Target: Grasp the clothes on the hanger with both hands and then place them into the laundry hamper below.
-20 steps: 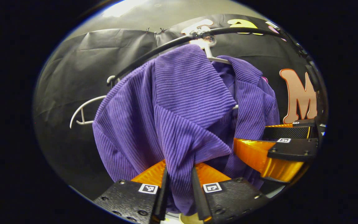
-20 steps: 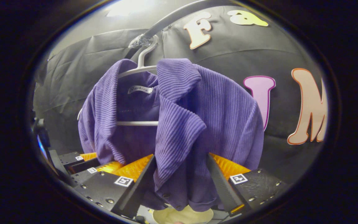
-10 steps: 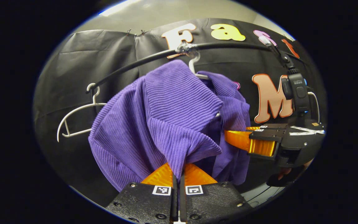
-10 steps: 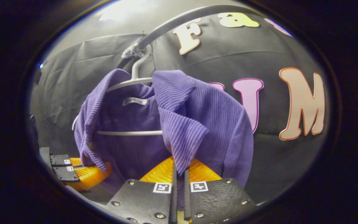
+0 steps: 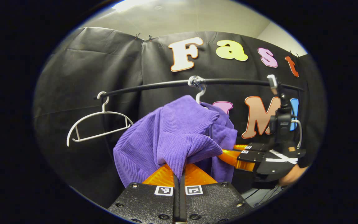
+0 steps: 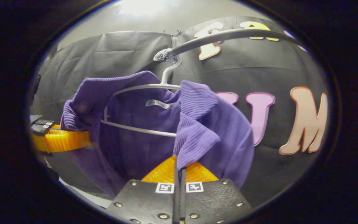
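A purple ribbed garment (image 5: 172,140) (image 6: 204,130) hangs from a white hanger (image 6: 154,88) on a black rail (image 5: 228,81). My left gripper (image 5: 179,172) is shut on the garment's left front flap, which runs down between its orange fingers. My right gripper (image 6: 179,166) is shut on the right flap. In the left gripper view the right gripper (image 5: 228,155) comes in from the right and pinches the far flap. In the right gripper view the left gripper (image 6: 87,140) shows at the left edge, holding the stretched left flap. The garment's inside and its neck tag (image 6: 157,104) are spread open.
An empty white hanger (image 5: 99,124) hangs on the rail to the left of the garment. The rail (image 6: 228,35) curves overhead. A hand (image 5: 291,177) holds the right gripper at the lower right. Pale floor shows at the lower edge.
Both grippers closed on the flaps, from open a second ago. Both have since drawn back from the rail, pulling the flaps apart, so the left shoulder is slipping off the hanger.
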